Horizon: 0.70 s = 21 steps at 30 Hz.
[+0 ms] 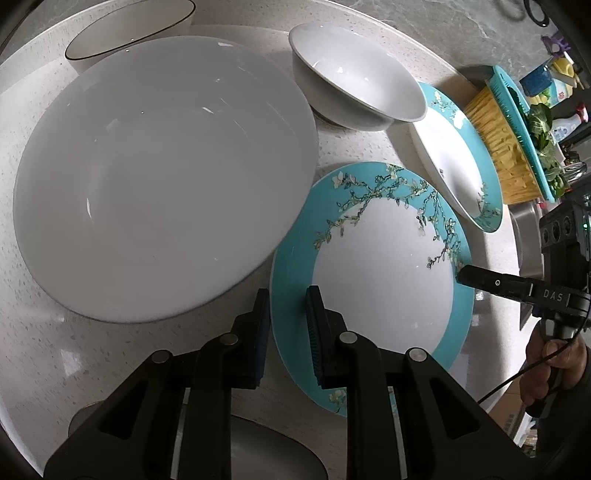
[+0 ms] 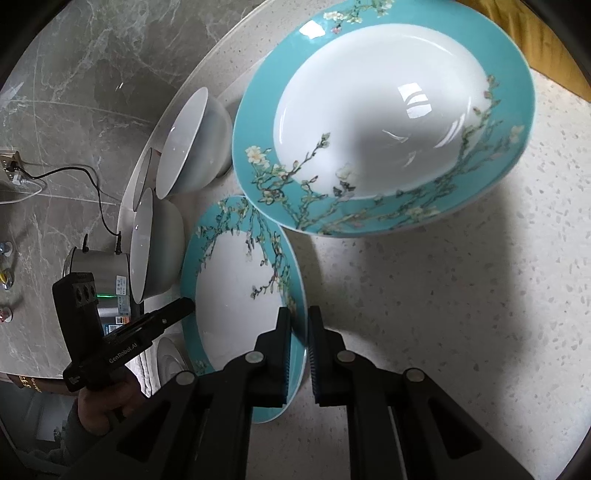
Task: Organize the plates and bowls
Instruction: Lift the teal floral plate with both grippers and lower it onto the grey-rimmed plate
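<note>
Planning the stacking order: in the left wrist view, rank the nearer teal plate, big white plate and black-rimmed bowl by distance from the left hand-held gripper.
1. Nearer teal plate: rim in the left hand-held gripper.
2. Big white plate: just left.
3. Black-rimmed bowl: far back left.

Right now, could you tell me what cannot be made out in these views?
Left wrist: grey dish, hidden beneath the left gripper.
Left wrist: black-rimmed bowl, cut by the top edge.
Left wrist: bottle labels, too small.
Right wrist: third dish, hidden behind two white bowls.

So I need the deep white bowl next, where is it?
In the left wrist view the white bowl stands at top centre, between the big white plate and the far teal plate.
</note>
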{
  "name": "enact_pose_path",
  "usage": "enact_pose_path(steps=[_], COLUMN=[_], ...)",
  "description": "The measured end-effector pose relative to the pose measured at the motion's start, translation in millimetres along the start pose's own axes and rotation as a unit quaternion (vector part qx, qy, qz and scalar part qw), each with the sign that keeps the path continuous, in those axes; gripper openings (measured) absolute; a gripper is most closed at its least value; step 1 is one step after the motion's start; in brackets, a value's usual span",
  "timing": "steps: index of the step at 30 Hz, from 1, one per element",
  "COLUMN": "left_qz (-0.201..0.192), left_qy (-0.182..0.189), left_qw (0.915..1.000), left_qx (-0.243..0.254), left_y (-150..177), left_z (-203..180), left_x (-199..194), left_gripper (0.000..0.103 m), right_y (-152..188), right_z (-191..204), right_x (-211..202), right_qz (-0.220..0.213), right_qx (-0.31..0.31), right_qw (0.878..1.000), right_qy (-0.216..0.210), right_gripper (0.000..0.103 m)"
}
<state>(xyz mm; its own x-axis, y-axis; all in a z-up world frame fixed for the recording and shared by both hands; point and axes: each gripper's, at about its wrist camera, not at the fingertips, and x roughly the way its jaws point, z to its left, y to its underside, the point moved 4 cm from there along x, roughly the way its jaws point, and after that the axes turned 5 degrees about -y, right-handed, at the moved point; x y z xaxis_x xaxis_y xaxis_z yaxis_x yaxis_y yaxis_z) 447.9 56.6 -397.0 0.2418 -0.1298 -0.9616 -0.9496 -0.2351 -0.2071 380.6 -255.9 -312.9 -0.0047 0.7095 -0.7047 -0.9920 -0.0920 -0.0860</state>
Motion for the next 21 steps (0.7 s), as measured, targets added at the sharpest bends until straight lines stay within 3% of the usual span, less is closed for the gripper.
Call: enact_pose_path(steps=[10, 21], left_qz=[-0.009, -0.029], left_qy=[0.010, 0.020], left_qw=[0.9999, 0.9988], left_qx=[-0.001, -0.035], left_y=[9, 53], left_z=[-5, 30], left_x=[-21, -79], left_gripper=[0.016, 0.016], right_y=[5, 22], right_z=[11, 58], right_x=[-14, -17], right_qz=[-0.002, 0.005], right_qx=[-0.003, -0.042], right_qw=[1.000, 0.999], right_qy=[0.000, -0.018], right_gripper=[0.011, 0.010])
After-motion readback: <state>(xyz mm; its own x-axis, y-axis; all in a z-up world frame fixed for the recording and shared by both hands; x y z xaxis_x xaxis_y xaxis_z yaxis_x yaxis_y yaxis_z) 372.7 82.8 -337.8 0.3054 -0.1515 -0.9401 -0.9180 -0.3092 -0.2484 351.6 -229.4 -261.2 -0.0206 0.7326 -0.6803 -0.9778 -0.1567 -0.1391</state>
